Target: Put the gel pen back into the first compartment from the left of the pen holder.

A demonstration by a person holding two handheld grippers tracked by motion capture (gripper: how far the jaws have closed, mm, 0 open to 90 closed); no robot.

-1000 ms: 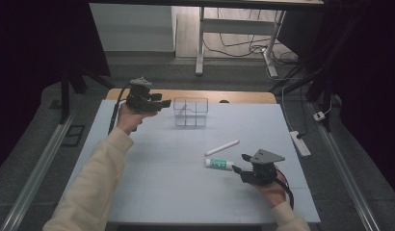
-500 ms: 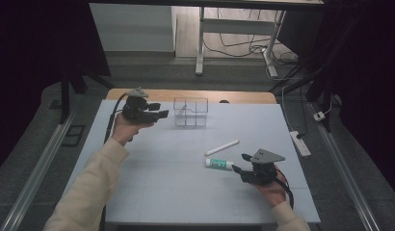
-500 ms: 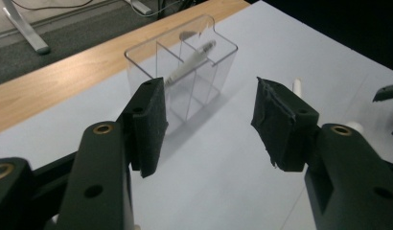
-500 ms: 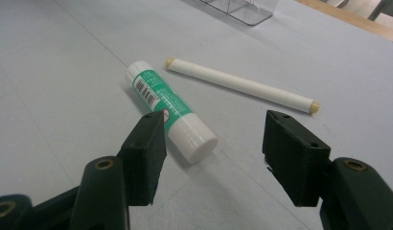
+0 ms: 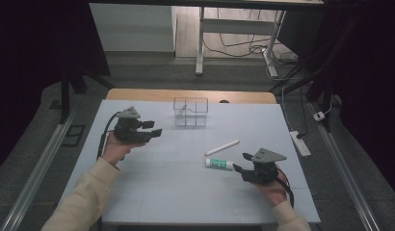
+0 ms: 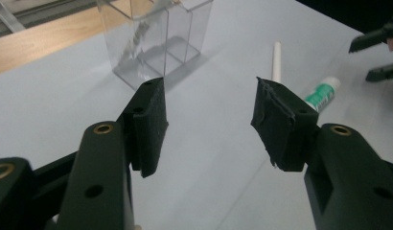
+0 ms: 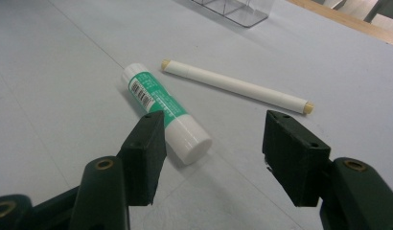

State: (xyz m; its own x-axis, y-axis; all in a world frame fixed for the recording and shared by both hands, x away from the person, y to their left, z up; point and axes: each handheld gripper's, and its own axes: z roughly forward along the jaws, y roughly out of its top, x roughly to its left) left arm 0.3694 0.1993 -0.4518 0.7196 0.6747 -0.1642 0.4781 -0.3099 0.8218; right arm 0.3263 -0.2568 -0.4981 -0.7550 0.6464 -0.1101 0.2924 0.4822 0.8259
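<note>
Dim floor and cable-strewn table legs frame a pale grey worktop [image 5: 186,183], with a strip of bare wood along its far edge. Toward 12 o'clock on the worktop stands a clear plastic organiser [image 5: 190,111] with upright compartments; in the left tool's view it rises just beyond the left jaw.

At about 4 o'clock from the worktop's middle lies a glue stick [image 5: 219,164] with a green-and-white label, flat on its side — its white cap end points at the right tool [image 5: 238,162]. In the right tool's view the stick [image 7: 165,112] runs from the centre down toward the left jaw, its capped end lying just ahead of that jaw and not between the pads. Just beyond it, toward 1 o'clock, lies a thin white rod [image 5: 222,147] with tan ends, close beside the stick but apart from it.

The right tool rests low near the worktop at 4 o'clock, jaws spread, pinching nothing. The left tool [image 5: 154,128] sits at 9 o'clock, held above the surface and aimed toward the rod and stick — its jaws are also spread with bare worktop between them.
</note>
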